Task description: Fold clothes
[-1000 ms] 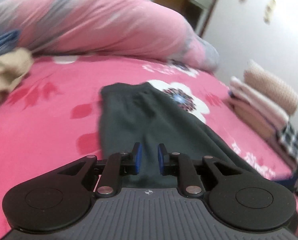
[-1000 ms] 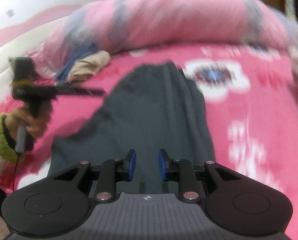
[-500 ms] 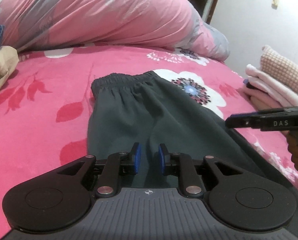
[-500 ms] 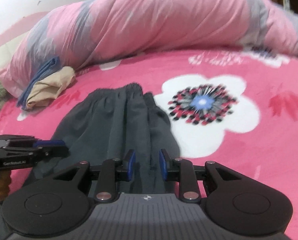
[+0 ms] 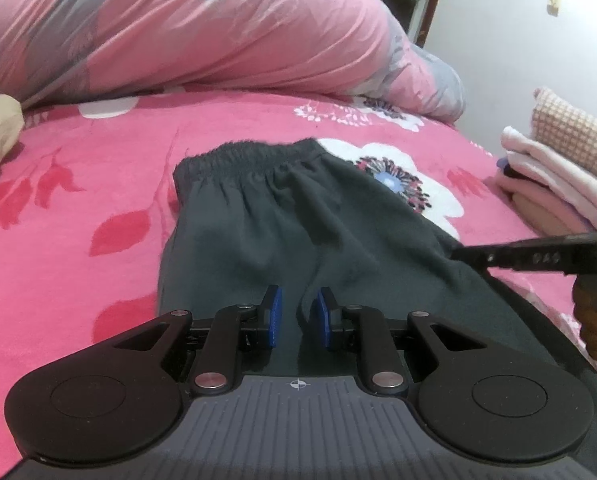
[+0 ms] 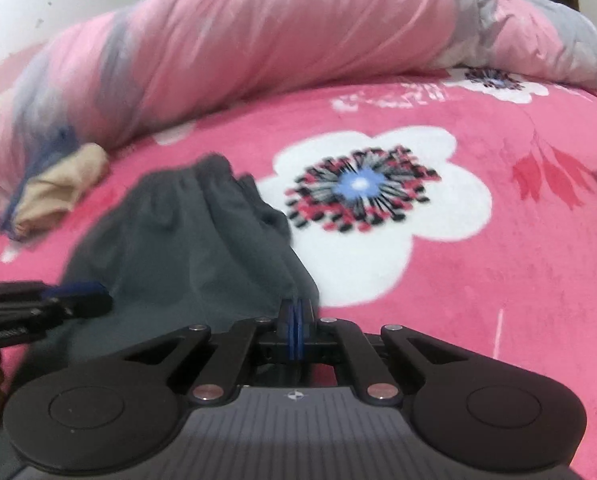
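Dark grey trousers (image 5: 298, 220) lie flat on the pink flowered bedspread (image 5: 78, 200), elastic waistband at the far end. My left gripper (image 5: 299, 316) hangs low over the middle of the trousers, open by a narrow gap, with a crease of cloth showing between the blue pads. The right wrist view shows the left gripper (image 6: 78, 296) at the trousers' (image 6: 186, 240) left side. My right gripper (image 6: 297, 320) is shut, pads together on the trousers' right edge. From the left wrist view the right gripper (image 5: 458, 256) touches that same edge.
A rolled pink and grey quilt (image 5: 218, 28) runs along the far side of the bed. Folded clothes (image 5: 554, 176) are stacked at the right edge. A beige garment (image 6: 58, 188) lies at the far left. A person's hand (image 5: 594, 320) holds the right gripper's handle.
The right gripper's jaws have closed, and it has shifted right and down to the trousers' right edge. The left gripper has come closer to the cloth, its gap unchanged.
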`<move>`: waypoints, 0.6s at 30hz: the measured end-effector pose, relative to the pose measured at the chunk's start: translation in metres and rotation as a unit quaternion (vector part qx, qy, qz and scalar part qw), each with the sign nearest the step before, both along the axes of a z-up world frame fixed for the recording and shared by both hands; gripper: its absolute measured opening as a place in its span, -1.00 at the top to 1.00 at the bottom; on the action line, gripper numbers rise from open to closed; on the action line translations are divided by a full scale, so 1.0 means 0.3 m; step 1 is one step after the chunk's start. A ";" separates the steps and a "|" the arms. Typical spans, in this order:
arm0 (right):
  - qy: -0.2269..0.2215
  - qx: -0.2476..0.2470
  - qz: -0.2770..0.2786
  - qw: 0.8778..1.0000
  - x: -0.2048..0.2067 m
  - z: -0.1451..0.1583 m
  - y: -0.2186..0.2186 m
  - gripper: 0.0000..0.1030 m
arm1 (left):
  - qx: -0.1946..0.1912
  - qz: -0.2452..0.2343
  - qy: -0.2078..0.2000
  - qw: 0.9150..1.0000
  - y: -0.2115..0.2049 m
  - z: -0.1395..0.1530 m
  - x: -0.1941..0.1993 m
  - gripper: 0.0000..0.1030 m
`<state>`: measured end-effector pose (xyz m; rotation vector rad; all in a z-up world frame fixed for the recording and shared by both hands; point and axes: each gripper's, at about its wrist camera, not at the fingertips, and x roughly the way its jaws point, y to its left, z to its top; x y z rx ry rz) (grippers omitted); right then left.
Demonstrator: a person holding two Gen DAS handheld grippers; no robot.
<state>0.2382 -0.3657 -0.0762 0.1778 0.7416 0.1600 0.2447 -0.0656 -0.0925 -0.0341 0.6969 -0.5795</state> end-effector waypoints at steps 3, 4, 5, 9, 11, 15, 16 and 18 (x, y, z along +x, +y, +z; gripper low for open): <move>-0.007 -0.011 -0.007 1.000 -0.003 -0.009 0.007 0.98 | -0.003 0.003 0.003 1.000 0.001 0.000 0.005 0.64; -0.008 -0.015 -0.008 1.000 -0.005 -0.007 0.010 0.98 | -0.007 0.003 0.001 1.000 0.003 0.009 0.002 0.64; -0.008 -0.021 -0.010 1.000 -0.008 -0.005 0.012 0.98 | -0.010 0.003 -0.002 1.000 0.006 0.018 0.000 0.64; -0.004 -0.033 -0.020 0.999 -0.014 -0.004 0.014 0.98 | -0.023 0.002 -0.011 1.000 0.007 0.059 0.008 0.63; -0.001 -0.033 -0.022 0.999 -0.017 -0.005 0.016 0.98 | -0.028 0.002 -0.013 1.000 -0.002 0.078 0.022 0.63; -0.003 -0.041 -0.021 0.999 -0.023 -0.004 0.026 0.97 | -0.041 -0.011 -0.021 0.999 -0.075 0.109 0.094 0.63; -0.004 -0.042 -0.021 0.999 -0.025 -0.004 0.026 0.97 | -0.046 -0.015 -0.020 0.999 -0.100 0.110 0.119 0.63; -0.003 -0.038 -0.022 0.999 -0.031 -0.001 0.022 0.97 | -0.055 -0.023 -0.016 0.998 -0.154 0.103 0.169 0.63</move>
